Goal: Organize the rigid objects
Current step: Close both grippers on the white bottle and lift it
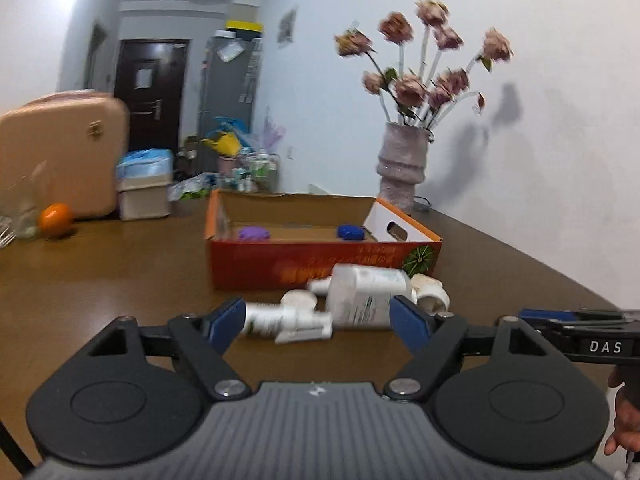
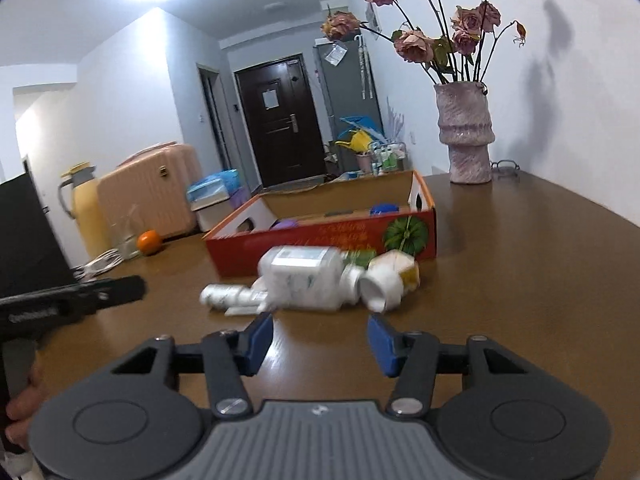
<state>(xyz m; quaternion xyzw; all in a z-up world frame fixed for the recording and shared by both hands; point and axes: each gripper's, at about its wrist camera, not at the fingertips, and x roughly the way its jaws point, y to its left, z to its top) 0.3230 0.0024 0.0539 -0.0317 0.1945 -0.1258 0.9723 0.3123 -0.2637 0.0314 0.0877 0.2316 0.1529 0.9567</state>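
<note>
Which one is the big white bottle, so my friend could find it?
Find the orange cardboard box on the brown table. Just in front of it three white things lie in a row. The big white bottle is the middle one, lying on its side, much fatter than its neighbours.

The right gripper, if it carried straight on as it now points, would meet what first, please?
Probably the big white bottle lying on the table; the right gripper stands open just short of it, though depth is uncertain.
</note>
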